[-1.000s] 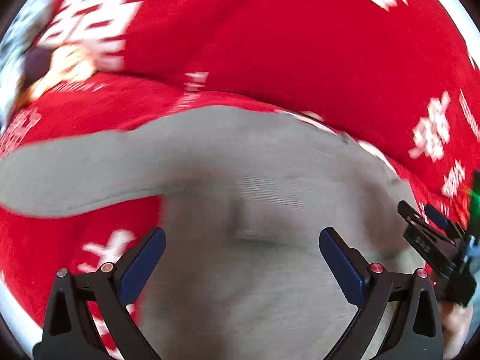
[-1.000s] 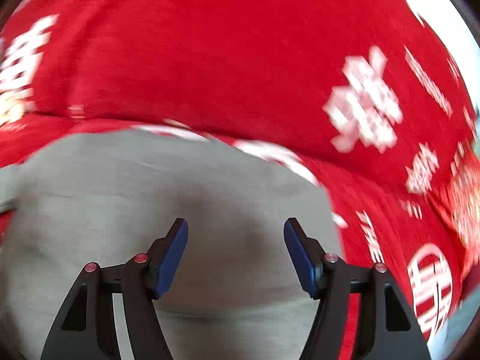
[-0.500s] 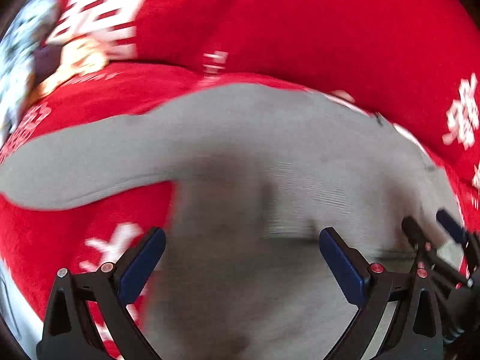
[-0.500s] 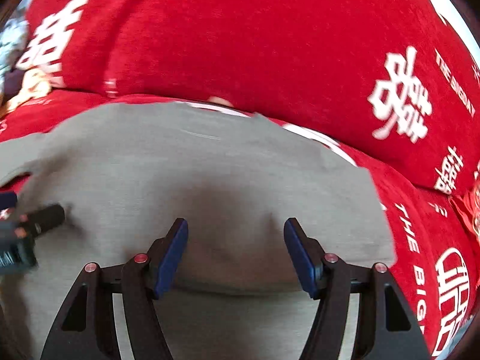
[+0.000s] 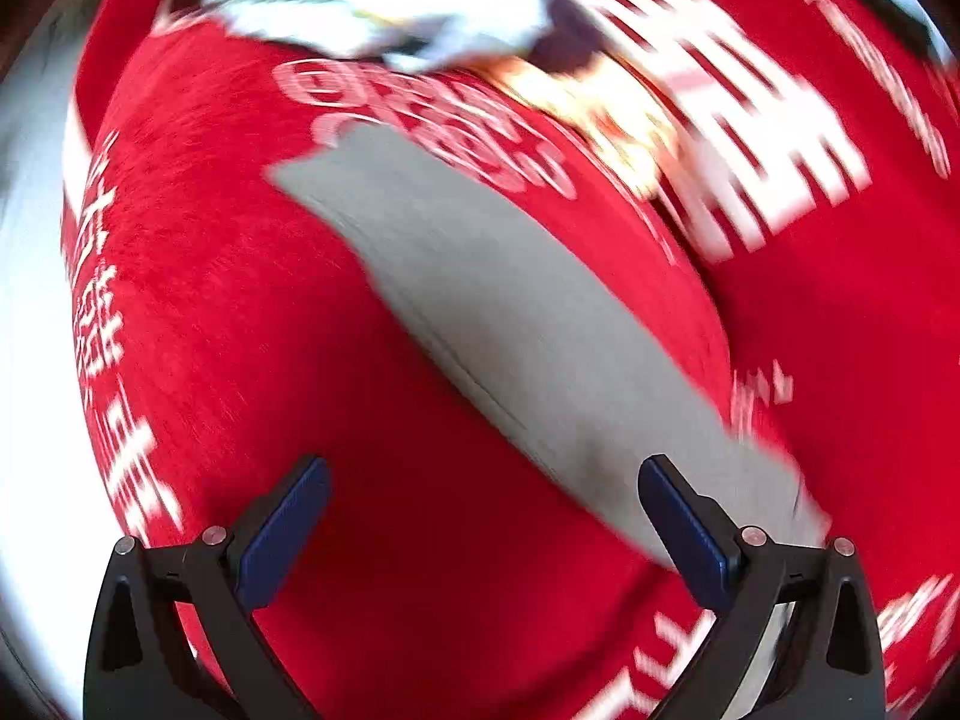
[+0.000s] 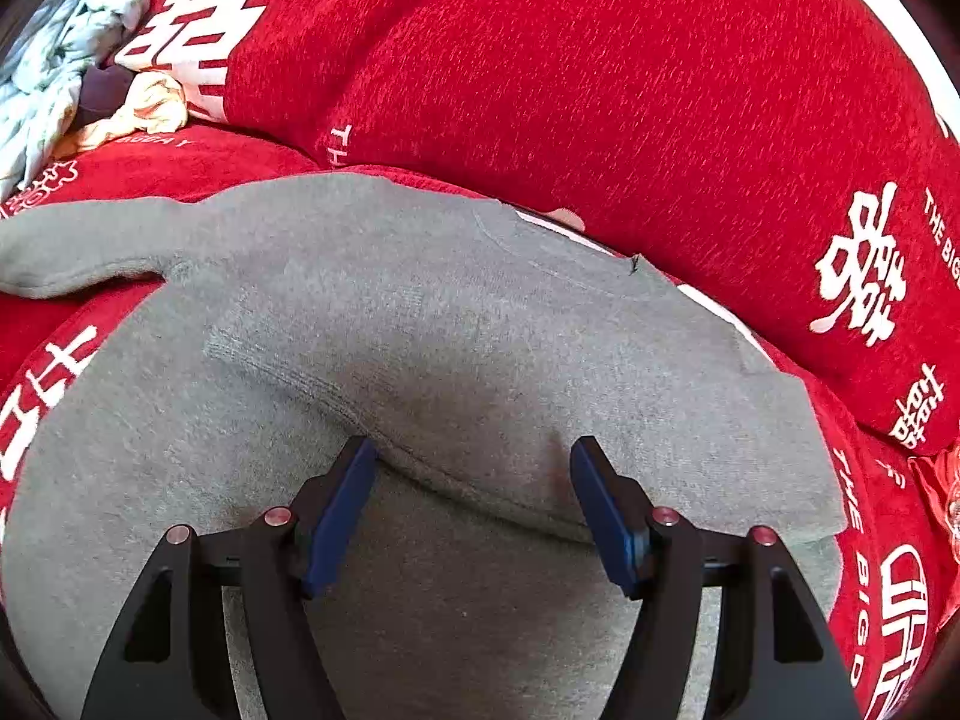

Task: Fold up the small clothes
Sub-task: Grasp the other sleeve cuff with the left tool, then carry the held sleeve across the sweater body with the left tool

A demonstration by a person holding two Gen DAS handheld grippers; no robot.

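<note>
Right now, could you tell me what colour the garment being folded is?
Plain grey garment; clearest in the right wrist view.

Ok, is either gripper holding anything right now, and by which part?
Nothing is held. The left gripper is open over the grey sleeve; the right gripper is open above the grey sweater.

A red plush cover (image 6: 600,90) with white Chinese characters and English lettering spreads over a cushioned seat and its backrest. In the far left corner, a heap of crumpled pale blue-white cloth (image 6: 54,60) lies against the backrest, beside a cream-yellow piece (image 6: 150,108) and a small dark item (image 6: 99,93). The left wrist view is motion-blurred.
</note>
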